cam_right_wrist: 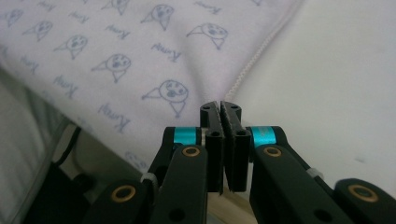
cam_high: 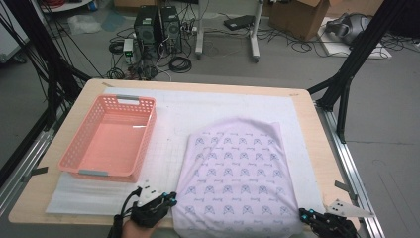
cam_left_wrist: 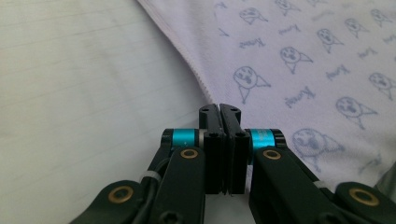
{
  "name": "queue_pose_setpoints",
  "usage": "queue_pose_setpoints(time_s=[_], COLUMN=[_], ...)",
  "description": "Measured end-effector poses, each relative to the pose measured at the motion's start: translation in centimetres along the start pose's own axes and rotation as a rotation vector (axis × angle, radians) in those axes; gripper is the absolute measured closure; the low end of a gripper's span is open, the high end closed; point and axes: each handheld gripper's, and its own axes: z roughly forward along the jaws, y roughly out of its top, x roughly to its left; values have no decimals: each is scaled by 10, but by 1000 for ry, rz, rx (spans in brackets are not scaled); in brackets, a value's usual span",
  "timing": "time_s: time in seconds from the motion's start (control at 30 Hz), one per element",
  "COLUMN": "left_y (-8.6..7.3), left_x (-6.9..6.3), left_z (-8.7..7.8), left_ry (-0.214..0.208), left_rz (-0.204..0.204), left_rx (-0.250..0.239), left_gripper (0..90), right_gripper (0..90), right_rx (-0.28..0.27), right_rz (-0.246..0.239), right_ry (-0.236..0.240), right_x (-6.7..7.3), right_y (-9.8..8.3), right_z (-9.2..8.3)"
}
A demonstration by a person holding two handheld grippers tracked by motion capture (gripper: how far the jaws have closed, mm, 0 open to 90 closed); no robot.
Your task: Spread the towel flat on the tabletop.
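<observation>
A pale lilac cloth printed with small blue figures lies folded on the white mat, reaching the table's near edge. My left gripper is at the cloth's near left corner. In the left gripper view its jaws are pressed together on the stitched hem of the cloth. My right gripper is at the near right corner. In the right gripper view the jaws are closed where the hem of the cloth runs in between their tips.
A pink slatted basket stands on the mat to the left of the cloth, with nothing in it. The wooden table ends just right of the mat. Computers, cables and boxes sit on the floor beyond the far edge.
</observation>
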Motion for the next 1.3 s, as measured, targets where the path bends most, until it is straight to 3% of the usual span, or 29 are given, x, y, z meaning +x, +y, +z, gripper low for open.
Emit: queue_pose_setpoints(time_s=[0.1,0.17,0.27,0.43,0.47,0.53,0.57,0.67,0.7,0.73,0.77,0.8,0.87,0.93,0.97,1.13,1.23,1.3], left_y=[-4,-6,-6,2,4,7,8,10,10,10,10,11,11,9,8,4,4,7], left_x=[5,2,-4,-6,-5,-5,-6,-11,-13,-16,-16,-15,-15,-11,-10,-4,-3,-1], left_z=[-7,-7,-4,3,6,14,18,29,31,32,31,31,29,26,24,12,10,11], left_ry=[-7,-21,-55,-43,-41,-41,-39,-34,-33,-3,-10,-13,-15,-29,-35,-71,-91,-96], left_rz=[-10,-3,5,-14,-26,-34,-34,-5,14,39,40,29,29,19,14,14,17,0], left_rx=[7,8,-7,-44,-44,-41,-34,-25,-20,-18,-11,-7,-1,4,4,26,35,16], left_gripper=[880,878,863,625,577,531,519,533,584,680,844,858,864,865,865,865,836,682], right_gripper=[885,886,886,876,854,705,690,627,622,620,622,628,663,810,872,886,880,790], right_rx=[31,38,40,39,31,-2,-20,-63,-69,-70,-69,-66,-55,-57,-49,15,34,37], right_rz=[-60,-68,-42,3,11,35,48,61,60,61,64,69,70,56,52,-8,15,6], right_ry=[14,11,6,-5,2,-10,-14,-40,-52,-60,-67,-71,-75,-93,-63,-61,-11,-12], right_x=[15,18,13,0,-1,-1,-2,-3,-3,-4,-5,-6,-7,-6,-6,-5,-9,-9], right_y=[4,4,-3,-17,-17,-14,-11,-1,2,5,8,10,12,12,12,12,8,9], right_z=[7,8,-1,-16,-17,-16,-16,-10,-7,-2,3,8,20,24,24,12,7,6])
